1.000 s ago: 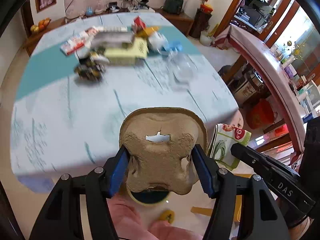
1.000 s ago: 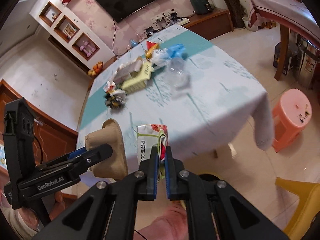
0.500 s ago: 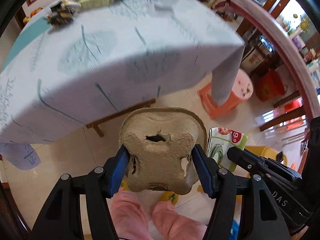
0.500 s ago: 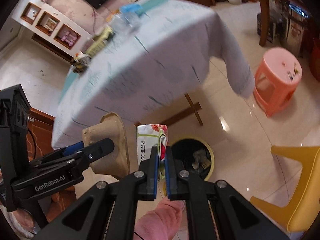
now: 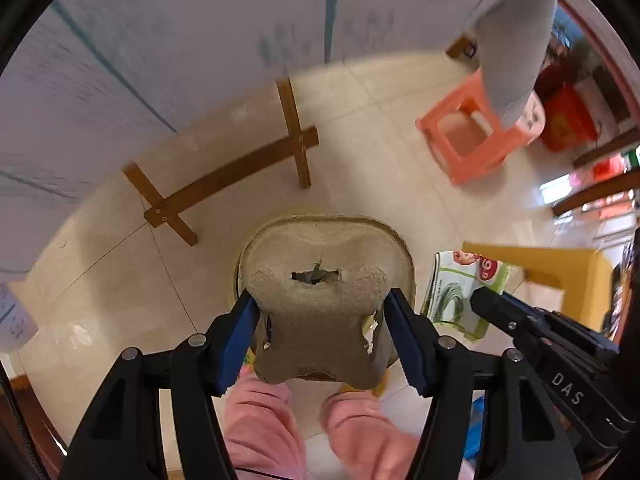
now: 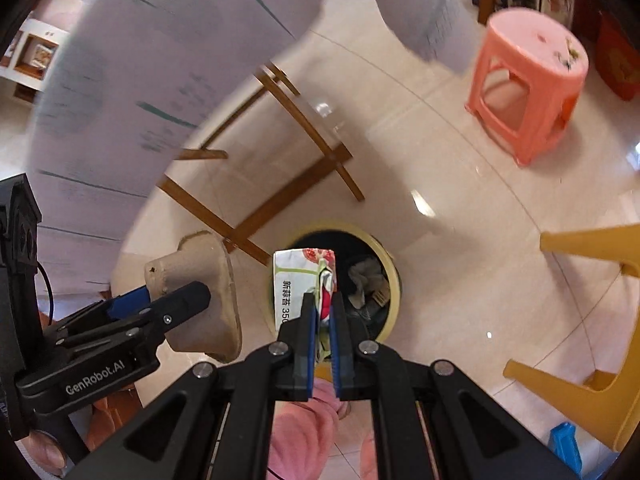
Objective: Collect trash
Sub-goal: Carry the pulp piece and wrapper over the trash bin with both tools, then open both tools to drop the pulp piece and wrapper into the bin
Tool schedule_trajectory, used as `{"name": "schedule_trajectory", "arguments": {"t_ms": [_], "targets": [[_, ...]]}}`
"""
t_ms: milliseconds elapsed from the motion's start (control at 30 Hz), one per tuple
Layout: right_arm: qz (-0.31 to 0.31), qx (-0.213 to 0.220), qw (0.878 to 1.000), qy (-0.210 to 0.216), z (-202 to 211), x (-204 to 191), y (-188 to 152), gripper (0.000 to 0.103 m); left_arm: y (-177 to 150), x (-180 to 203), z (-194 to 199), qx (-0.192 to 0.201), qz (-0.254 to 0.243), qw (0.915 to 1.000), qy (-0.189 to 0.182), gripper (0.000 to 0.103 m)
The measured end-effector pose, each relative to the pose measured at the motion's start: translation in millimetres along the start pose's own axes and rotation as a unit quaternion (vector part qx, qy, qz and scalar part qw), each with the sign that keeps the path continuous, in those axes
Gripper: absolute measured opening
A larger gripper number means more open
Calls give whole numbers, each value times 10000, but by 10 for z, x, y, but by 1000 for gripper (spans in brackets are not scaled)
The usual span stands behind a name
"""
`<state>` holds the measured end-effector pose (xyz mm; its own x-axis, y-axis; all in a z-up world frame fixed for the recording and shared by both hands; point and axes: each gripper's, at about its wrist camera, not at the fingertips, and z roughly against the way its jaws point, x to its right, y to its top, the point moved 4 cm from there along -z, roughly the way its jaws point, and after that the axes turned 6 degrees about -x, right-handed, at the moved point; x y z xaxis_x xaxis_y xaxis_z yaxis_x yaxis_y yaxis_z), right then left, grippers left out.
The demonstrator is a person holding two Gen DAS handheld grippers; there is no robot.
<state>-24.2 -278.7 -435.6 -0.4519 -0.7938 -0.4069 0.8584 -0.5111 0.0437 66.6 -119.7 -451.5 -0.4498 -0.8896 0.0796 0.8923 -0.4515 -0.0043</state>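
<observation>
One pulp tray (image 5: 326,300), one wrapper (image 6: 304,280), one bin (image 6: 390,276), one stool (image 6: 528,80), two tools.

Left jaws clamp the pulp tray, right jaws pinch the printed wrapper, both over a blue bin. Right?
Not quite: the bin has a yellow rim, not blue, as the right wrist view shows. The rest holds: left gripper clamps the pulp tray, right gripper pinches the printed wrapper.

Glossy beige tiled floor (image 6: 460,168), draped table (image 5: 180,40), pink stool (image 6: 528,76), yellow chair (image 6: 592,316)
</observation>
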Motion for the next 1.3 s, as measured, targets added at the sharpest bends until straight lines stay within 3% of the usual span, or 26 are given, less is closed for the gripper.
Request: {"name": "schedule_trajectory", "arguments": {"t_ms": [200, 300, 467, 800, 967, 1300], "targets": [[-34, -120, 9999, -78, -457, 84, -31, 6, 36, -39, -547, -184, -227, 9995, 147, 64], [-38, -156, 9998, -74, -631, 70, -36, 6, 61, -96, -745, -300, -272, 9989, 240, 78], [24, -201, 9998, -29, -839, -4, -20, 6, 116, -260, -920, -237, -228, 9988, 368, 78], [333, -486, 9982, -52, -1149, -313, 73, 11, 107, -533, -652, 291, -43, 9975, 647, 78], [434, -423, 9982, 52, -1103, -436, 111, 42, 88, -659, -500, 441, 106, 9962, 741, 78], [396, -329, 9986, 111, -757, -574, 113, 49, -16, -741, -104, 558, 221, 9959, 680, 78]]}}
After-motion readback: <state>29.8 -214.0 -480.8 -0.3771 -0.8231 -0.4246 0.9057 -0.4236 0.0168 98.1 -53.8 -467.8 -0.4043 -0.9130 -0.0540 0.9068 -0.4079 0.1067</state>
